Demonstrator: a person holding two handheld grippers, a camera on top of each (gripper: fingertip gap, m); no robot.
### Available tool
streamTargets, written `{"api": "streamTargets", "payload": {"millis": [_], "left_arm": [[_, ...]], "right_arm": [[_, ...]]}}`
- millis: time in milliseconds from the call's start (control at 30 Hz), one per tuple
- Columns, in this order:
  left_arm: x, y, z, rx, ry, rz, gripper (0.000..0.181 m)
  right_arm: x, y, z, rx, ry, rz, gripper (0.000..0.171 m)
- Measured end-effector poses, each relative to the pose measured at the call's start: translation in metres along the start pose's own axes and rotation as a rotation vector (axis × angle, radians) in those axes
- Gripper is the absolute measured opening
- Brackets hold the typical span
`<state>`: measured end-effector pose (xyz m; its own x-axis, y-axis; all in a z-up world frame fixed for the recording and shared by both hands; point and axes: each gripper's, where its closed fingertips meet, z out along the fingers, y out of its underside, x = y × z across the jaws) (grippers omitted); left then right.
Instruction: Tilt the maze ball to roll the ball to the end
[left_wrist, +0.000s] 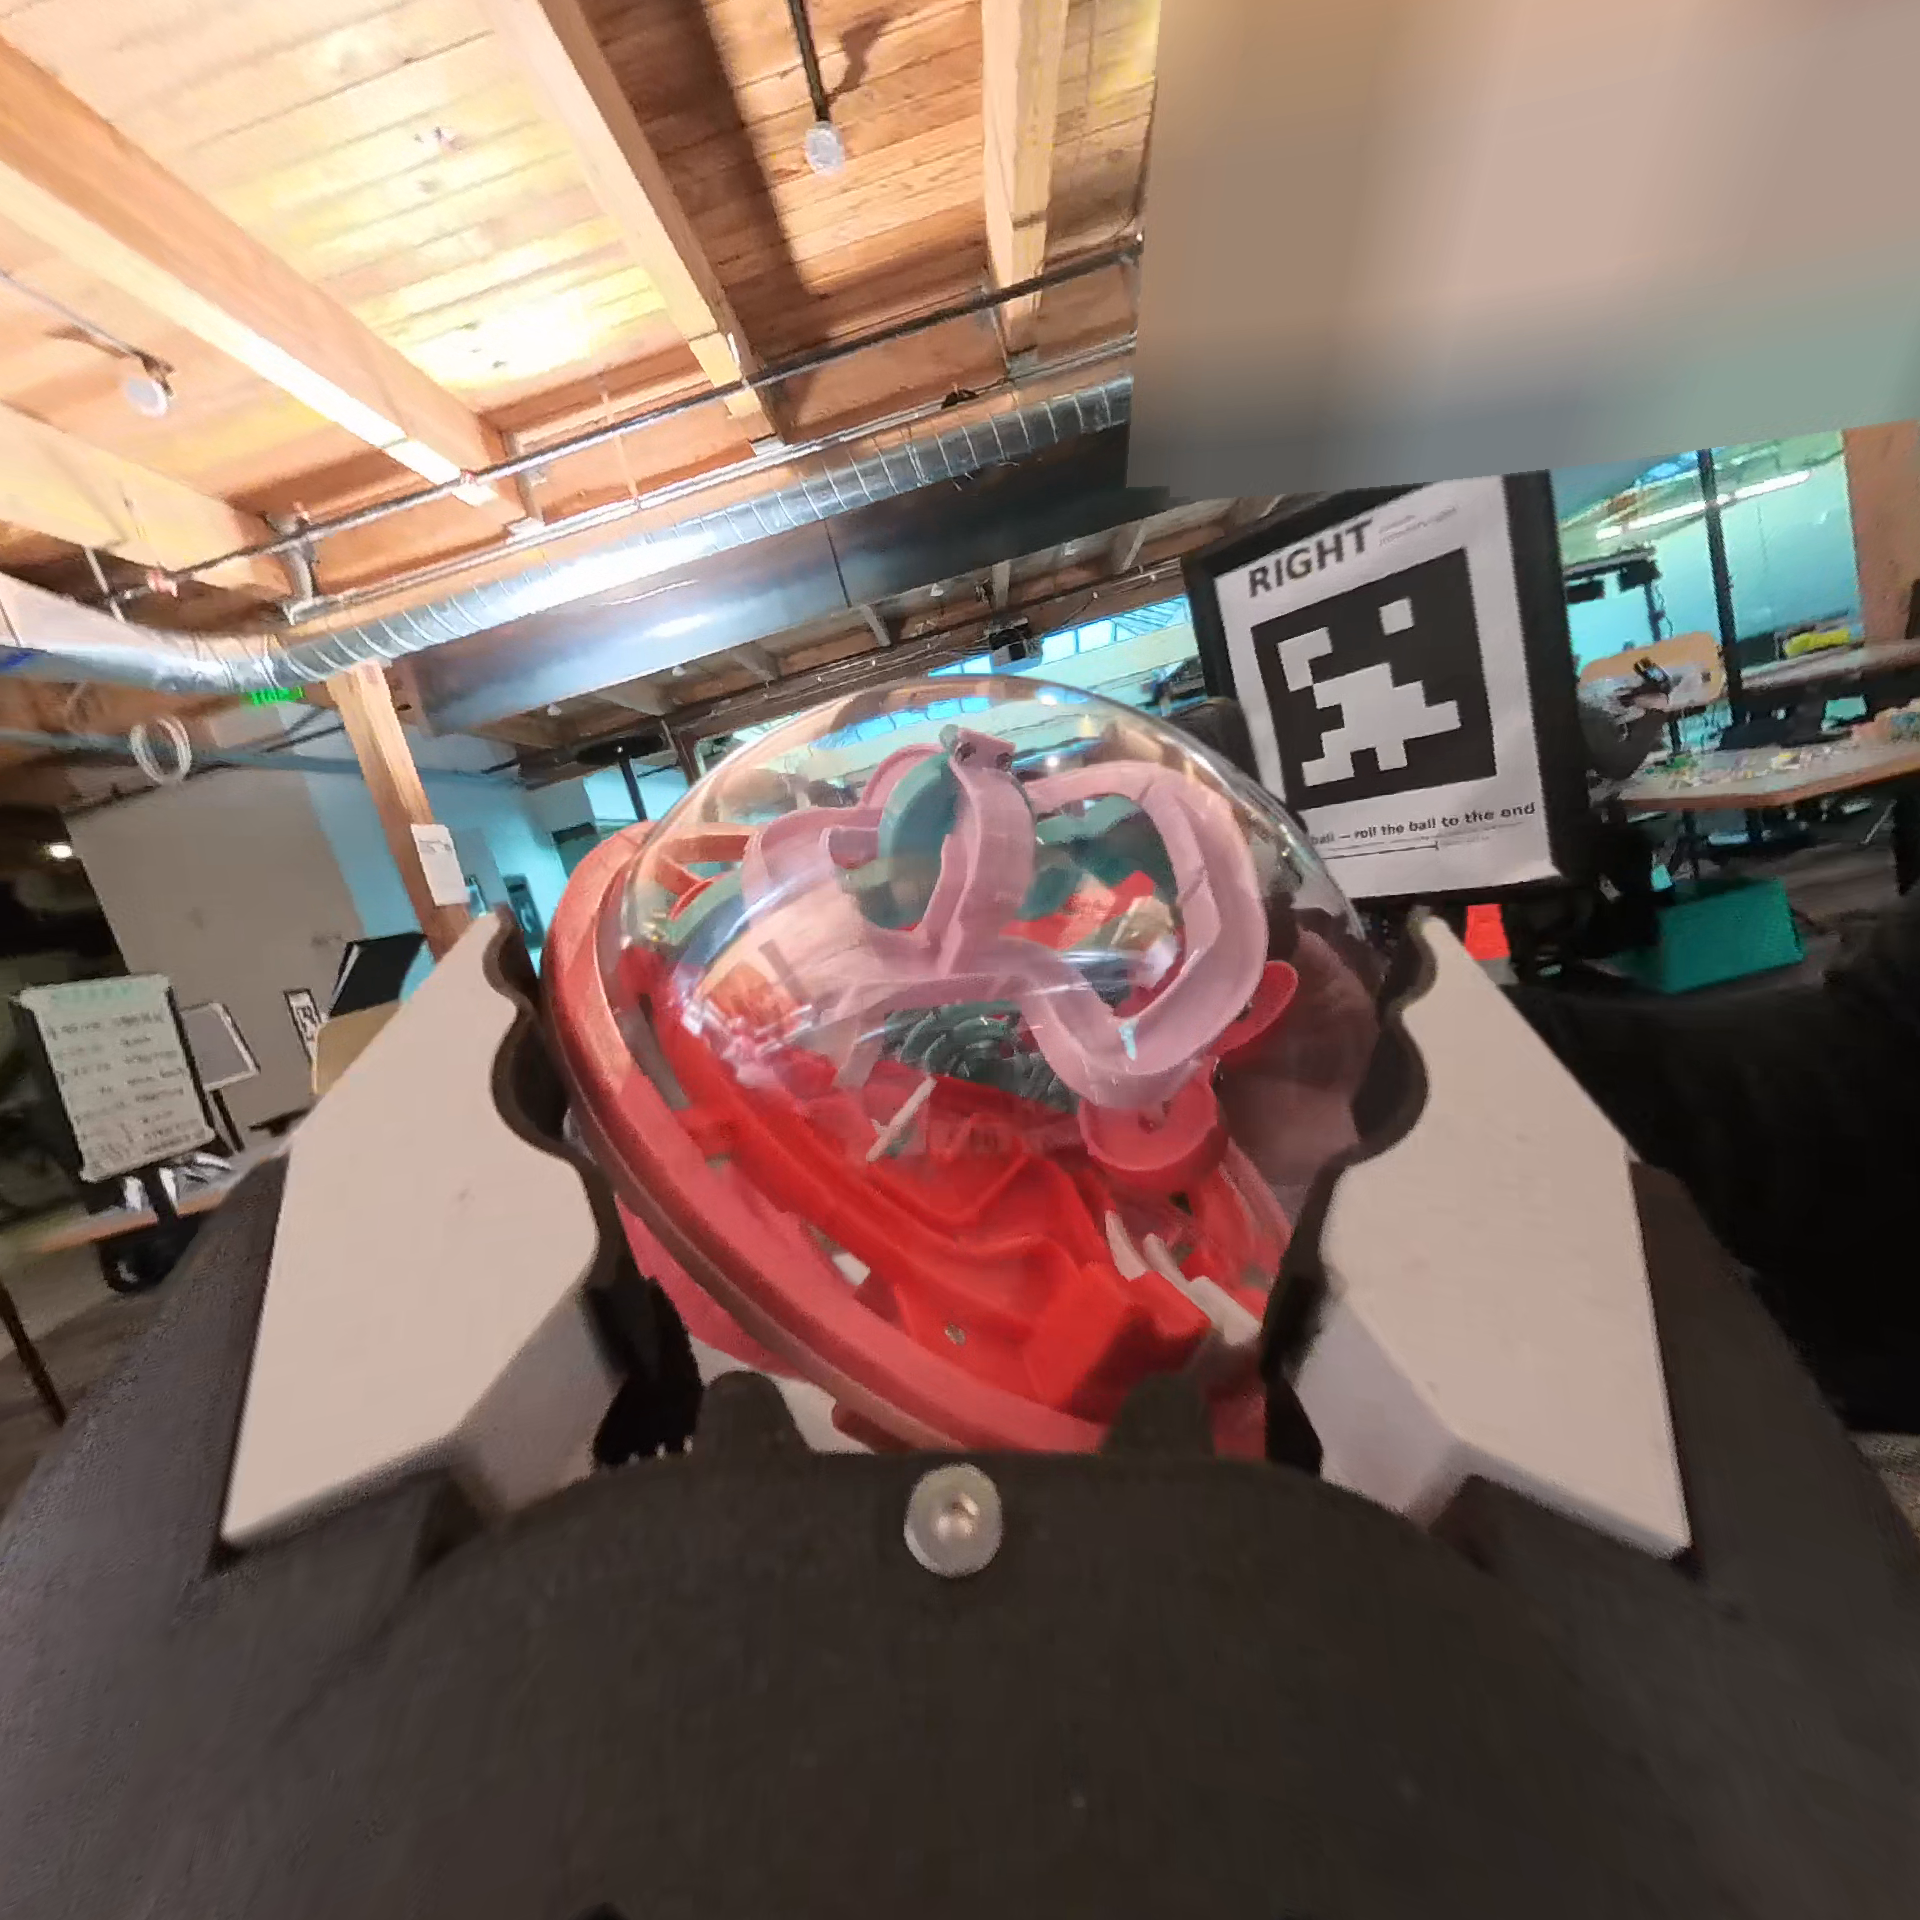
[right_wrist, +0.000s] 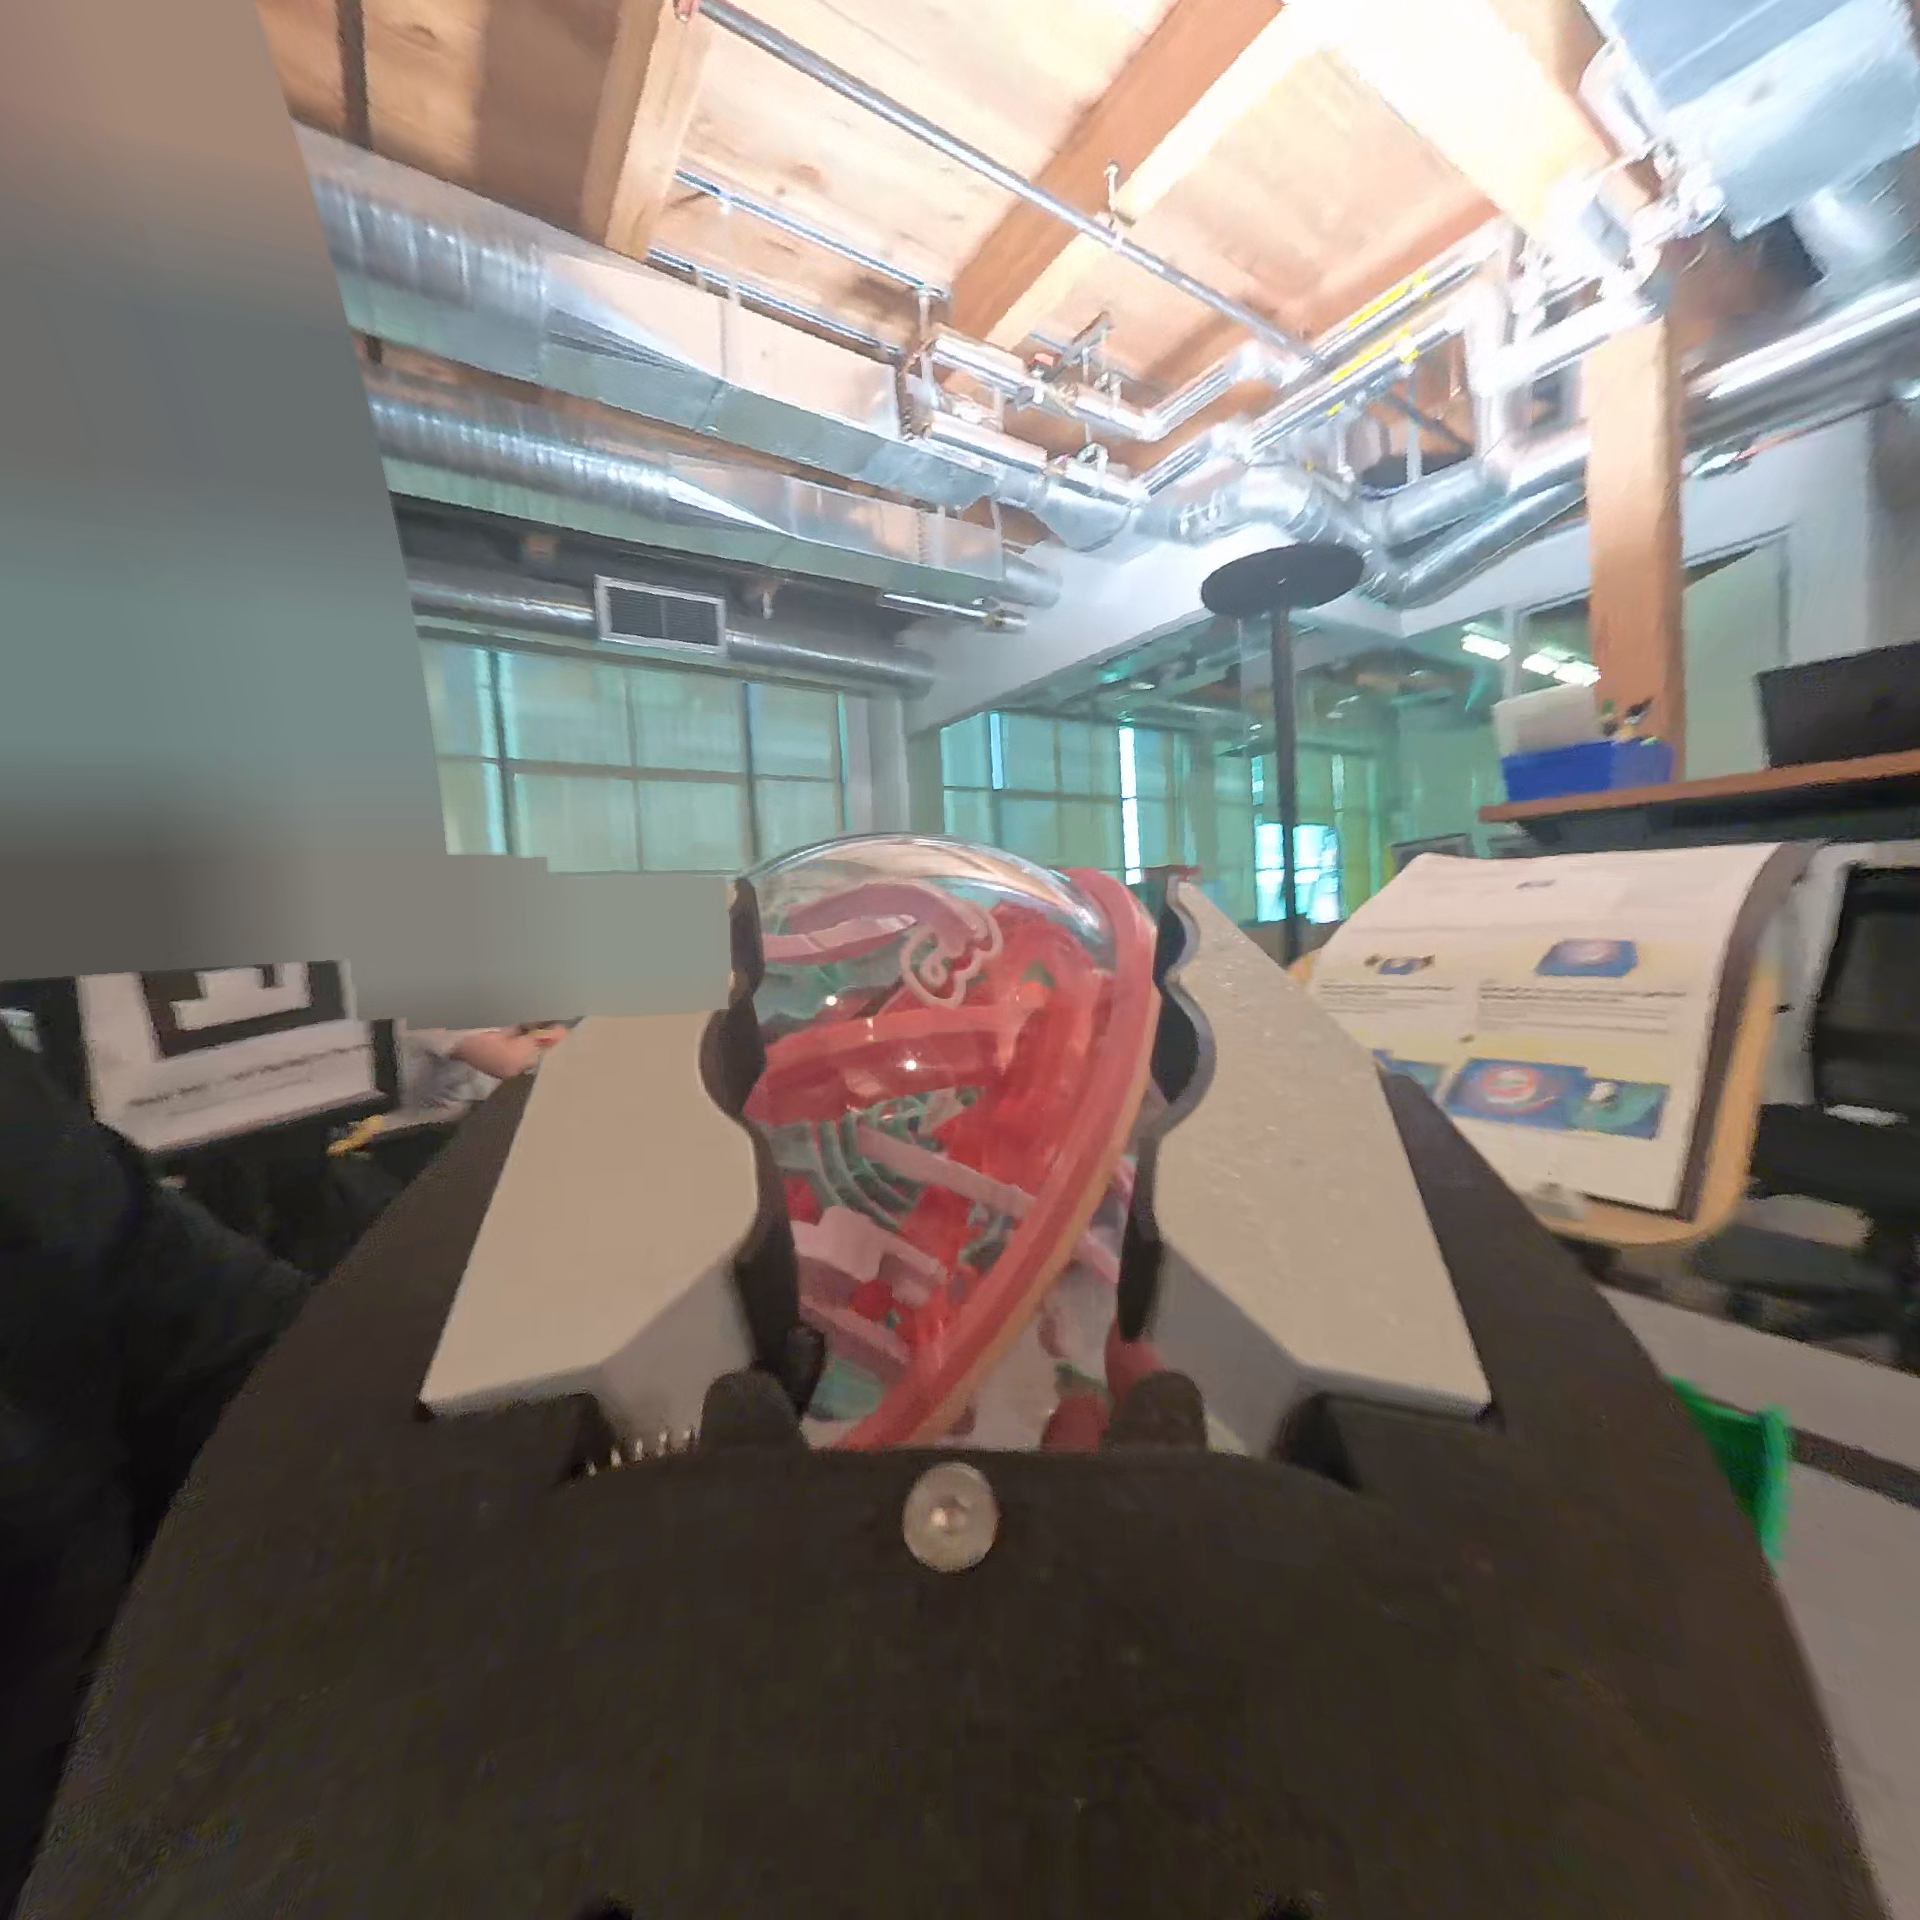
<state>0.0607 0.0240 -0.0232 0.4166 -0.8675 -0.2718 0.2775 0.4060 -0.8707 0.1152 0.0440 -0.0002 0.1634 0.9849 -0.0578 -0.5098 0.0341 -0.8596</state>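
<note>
- Maze ball (left_wrist: 935, 1049) is held up in the air between both grippers, with the ceiling beams and ducts behind it; it rests on no surface.
- Left gripper (left_wrist: 956, 1039): jaws spread wide around the sphere, with the dark wavy pads pressed on its left and right flanks. It grips the ball.
- Right gripper (right_wrist: 951, 1049): jaws set narrower and clamped on the same ball, pads touching both sides.
- A sphere has no real long axis, so the red equator ring (left_wrist: 623, 1122) gives the orientation.
- In the left wrist view the ring runs diagonally from upper left to lower right. The clear dome faces up and right, and the red half sits lower, toward the camera.
- In the right wrist view the ring (right_wrist: 1081, 1132) is seen nearly edge-on, steeply tilted from upper right to lower left, with the clear dome up and left.
- Inside are pink looping tracks (left_wrist: 1049, 935) at the top, green pieces in the middle and red tracks below. The small ball cannot be made out.
- White marker sheet (left_wrist: 1382, 696) with a black-and-white square pattern and printed text stands behind the ball at right in the left wrist view. The words are not given here.
- Instruction sheet (right_wrist: 1527, 1018) on a curved stand at right in the right wrist view carries coloured pictures and text too blurred to read.
- No brand mark can be read on the ball.
</note>
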Motion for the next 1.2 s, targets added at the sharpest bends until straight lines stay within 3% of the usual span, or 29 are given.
{"api": "streamTargets", "payload": {"millis": [100, 267, 433, 700, 800, 833, 867, 933, 967, 1100, 1200], "left_arm": [[0.007, -0.007, 0.001, 0.004, 0.021, 0.047, 0.151], [0.025, -0.011, 0.005, -0.028, 0.081, 0.151, 0.151], [0.032, -0.010, 0.008, -0.043, 0.108, 0.175, 0.151], [0.030, -0.022, 0.006, 0.027, 0.124, 0.093, 0.144], [0.030, -0.030, 0.007, 0.038, 0.129, 0.112, 0.137], [0.031, -0.031, 0.007, 0.026, 0.130, 0.135, 0.135], [0.031, -0.033, 0.007, 0.023, 0.132, 0.142, 0.135], [0.029, -0.040, 0.005, 0.050, 0.123, 0.145, 0.119], [0.028, -0.044, 0.004, 0.069, 0.117, 0.147, 0.114], [0.028, -0.048, 0.000, 0.091, 0.121, 0.136, 0.095], [0.018, -0.053, -0.001, 0.119, 0.096, 0.066, 0.094]], "right_arm": [[-0.007, 0.002, -0.002, -0.008, -0.102, 0.137, 0.047], [-0.001, -0.002, -0.013, 0.013, -0.123, 0.263, 0.000], [-0.002, -0.002, -0.015, -0.029, -0.110, 0.239, 0.000], [-0.017, -0.012, -0.011, -0.037, -0.087, -0.047, 0.000], [-0.010, -0.014, -0.010, -0.031, -0.044, -0.004, 0.000], [-0.009, -0.014, -0.011, -0.024, -0.048, 0.028, 0.002], [-0.011, -0.014, -0.010, -0.011, -0.065, 0.059, 0.017], [-0.010, -0.009, -0.008, -0.007, -0.051, 0.097, 0.070], [-0.011, -0.006, -0.007, 0.004, -0.040, 0.099, 0.080], [-0.018, 0.003, -0.004, -0.006, -0.028, -0.013, 0.108], [-0.024, 0.000, -0.002, 0.011, -0.016, -0.137, 0.099]]}}
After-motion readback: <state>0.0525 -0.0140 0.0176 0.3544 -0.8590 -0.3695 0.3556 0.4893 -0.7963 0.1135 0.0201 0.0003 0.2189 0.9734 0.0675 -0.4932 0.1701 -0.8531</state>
